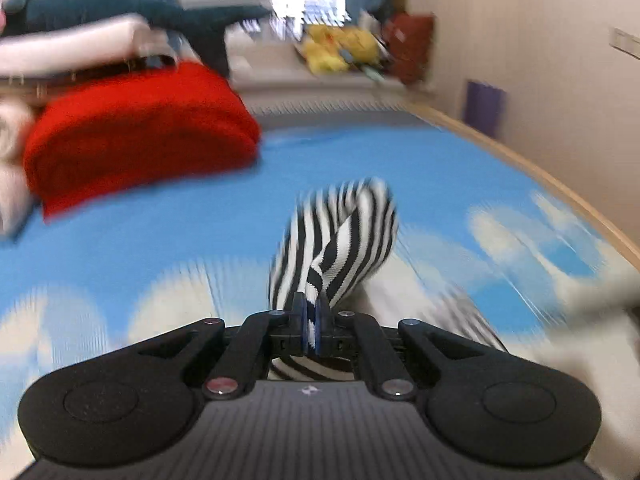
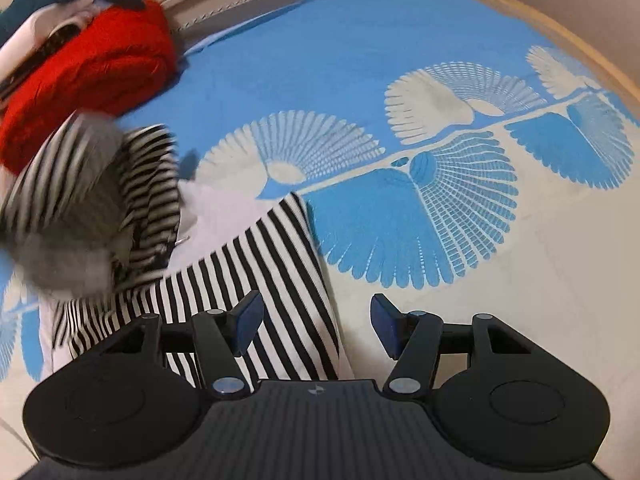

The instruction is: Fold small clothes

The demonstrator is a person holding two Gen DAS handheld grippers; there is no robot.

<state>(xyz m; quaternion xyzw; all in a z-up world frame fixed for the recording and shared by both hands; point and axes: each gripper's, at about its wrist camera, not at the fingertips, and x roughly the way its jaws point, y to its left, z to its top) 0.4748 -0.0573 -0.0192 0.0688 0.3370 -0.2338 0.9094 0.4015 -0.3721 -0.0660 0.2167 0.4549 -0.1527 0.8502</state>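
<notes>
A small black-and-white striped garment (image 2: 264,280) lies on a blue bedsheet with white fan shapes (image 2: 360,60). My left gripper (image 1: 311,320) is shut on a fold of the striped garment (image 1: 340,240) and holds it lifted above the sheet; the view is blurred by motion. In the right wrist view the lifted part shows as a blurred striped bundle (image 2: 80,184) at the left. My right gripper (image 2: 316,326) is open and empty, its left finger (image 2: 248,320) over the flat striped cloth, its right finger over the bare sheet.
A folded red blanket (image 1: 132,132) lies at the back left of the bed, also in the right wrist view (image 2: 88,72), with white and dark teal items (image 1: 80,12) behind it. A wooden bed edge (image 1: 540,168) runs along the right. Yellow and red things (image 1: 344,48) sit by the window.
</notes>
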